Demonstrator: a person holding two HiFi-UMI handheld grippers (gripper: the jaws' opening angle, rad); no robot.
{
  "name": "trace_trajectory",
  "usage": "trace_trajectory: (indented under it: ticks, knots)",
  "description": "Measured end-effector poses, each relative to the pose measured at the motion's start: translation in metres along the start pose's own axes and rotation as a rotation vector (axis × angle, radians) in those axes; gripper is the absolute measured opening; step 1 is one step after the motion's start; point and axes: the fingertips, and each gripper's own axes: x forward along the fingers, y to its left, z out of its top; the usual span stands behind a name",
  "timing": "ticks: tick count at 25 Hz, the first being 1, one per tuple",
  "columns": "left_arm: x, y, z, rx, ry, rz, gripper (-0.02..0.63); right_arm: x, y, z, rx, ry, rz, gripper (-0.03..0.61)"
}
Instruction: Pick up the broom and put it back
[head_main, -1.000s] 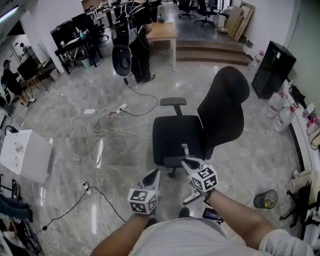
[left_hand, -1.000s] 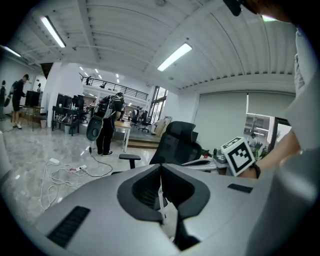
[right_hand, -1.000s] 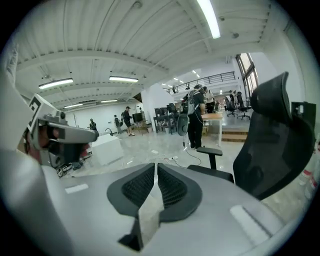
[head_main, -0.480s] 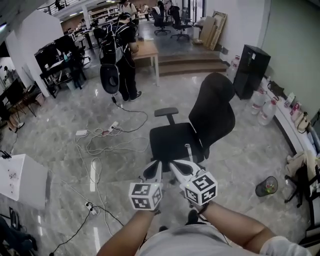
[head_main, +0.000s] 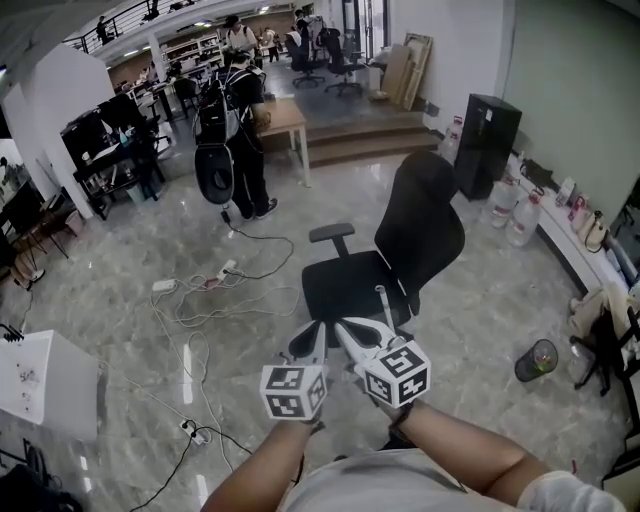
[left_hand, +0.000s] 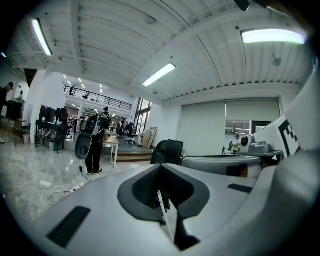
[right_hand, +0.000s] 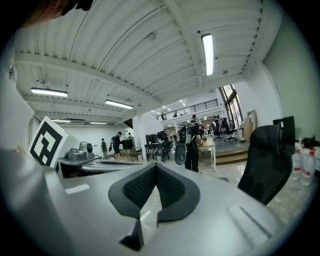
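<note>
I see no broom in any view. My left gripper (head_main: 317, 329) and my right gripper (head_main: 342, 326) are held up side by side in front of me, pointing almost level at a black office chair (head_main: 350, 285). In the left gripper view the left gripper (left_hand: 160, 166) has its jaw tips touching, with nothing solid between them; a thin pale line shows through the gap below. In the right gripper view the right gripper (right_hand: 155, 165) is likewise shut and empty. A thin grey post (head_main: 380, 297) stands at the chair seat's right side.
White cables and a power strip (head_main: 215, 290) trail over the marble floor to the left. A person with a backpack (head_main: 235, 120) stands by a wooden table. A white box (head_main: 40, 385) sits at lower left, a bin (head_main: 538, 360) at right, and a black cabinet (head_main: 487, 130) with water bottles (head_main: 520, 215) stands by the wall.
Both grippers rose and drew together in front of me. The head view lifted, so more of the far room shows and the chair sits nearer the middle.
</note>
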Motion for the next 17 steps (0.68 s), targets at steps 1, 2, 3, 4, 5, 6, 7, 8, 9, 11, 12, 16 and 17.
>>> trace_trajectory:
  ticks: [1, 2, 3, 4, 5, 6, 7, 8, 9, 11, 12, 16, 17]
  knots:
    - [-0.001, -0.001, 0.003, -0.002, -0.001, -0.002, 0.009, -0.002, 0.000, 0.004, -0.001, -0.003, -0.005, 0.002]
    - [-0.002, -0.003, 0.007, -0.005, -0.003, -0.004, 0.009, -0.005, 0.001, 0.008, -0.004, -0.003, -0.009, 0.002]
    - [-0.004, -0.004, 0.009, -0.007, -0.003, -0.006, 0.009, -0.006, 0.001, 0.011, -0.006, -0.003, -0.014, 0.002]
    - [-0.006, -0.004, 0.010, -0.010, -0.003, -0.008, 0.009, -0.007, 0.003, 0.012, -0.007, -0.001, -0.018, 0.002]
    - [-0.008, -0.003, 0.010, -0.012, -0.003, -0.010, 0.009, -0.007, 0.005, 0.012, -0.006, 0.002, -0.022, 0.002]
    - [-0.010, -0.001, 0.008, -0.014, -0.003, -0.013, 0.009, -0.006, 0.008, 0.010, -0.005, 0.003, -0.025, 0.002]
    - [-0.013, 0.001, 0.006, -0.017, -0.004, -0.016, 0.009, -0.004, 0.011, 0.008, -0.005, 0.004, -0.027, 0.002]
    - [-0.014, 0.003, 0.004, -0.018, -0.007, -0.019, 0.009, -0.002, 0.015, 0.006, -0.004, 0.004, -0.027, 0.002]
    - [-0.016, 0.005, 0.003, -0.021, -0.010, -0.022, 0.009, -0.001, 0.017, 0.005, -0.005, 0.003, -0.028, 0.002]
    - [-0.017, 0.008, 0.001, -0.026, -0.013, -0.028, 0.009, 0.002, 0.021, 0.004, -0.006, 0.003, -0.029, 0.002]
    - [-0.017, 0.008, 0.002, -0.028, -0.013, -0.031, 0.009, 0.002, 0.022, 0.005, -0.008, 0.004, -0.030, 0.002]
    - [-0.014, 0.007, 0.009, -0.033, -0.016, -0.034, 0.009, 0.004, 0.021, 0.011, -0.011, 0.008, -0.030, 0.002]
    - [-0.013, 0.007, 0.011, -0.034, -0.018, -0.034, 0.009, 0.005, 0.020, 0.013, -0.011, 0.009, -0.029, 0.002]
